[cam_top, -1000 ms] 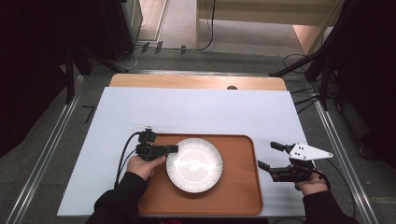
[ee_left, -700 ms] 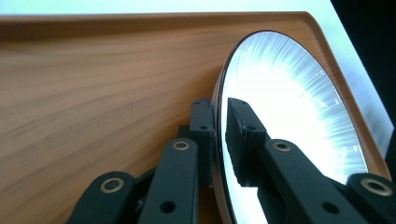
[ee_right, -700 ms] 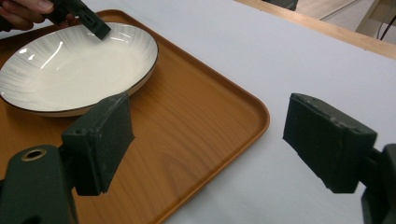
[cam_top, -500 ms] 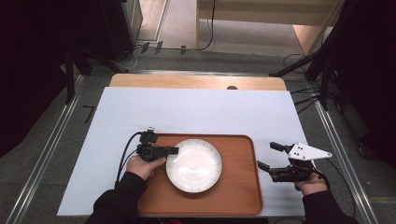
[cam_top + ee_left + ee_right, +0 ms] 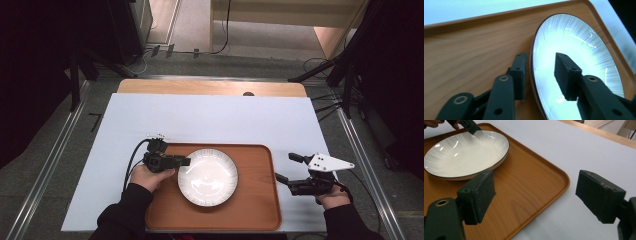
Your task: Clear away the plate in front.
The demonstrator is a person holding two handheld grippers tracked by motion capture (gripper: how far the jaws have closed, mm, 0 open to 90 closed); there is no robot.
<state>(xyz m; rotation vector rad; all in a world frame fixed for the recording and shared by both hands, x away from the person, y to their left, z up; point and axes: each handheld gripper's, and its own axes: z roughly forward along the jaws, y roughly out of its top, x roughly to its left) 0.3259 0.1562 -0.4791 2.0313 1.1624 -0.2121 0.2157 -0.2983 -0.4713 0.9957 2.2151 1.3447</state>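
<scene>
White plate [image 5: 584,50] rim between the just-opening, parted jaws of the left gripper [image 5: 541,75], unclamped.

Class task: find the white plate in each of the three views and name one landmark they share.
High view: white plate lies low centre, on the wooden tray.
Left gripper view: plate at right, its rim between the jaws.
Right gripper view: plate at upper left.
Shared landmark: the wooden tray.
</scene>
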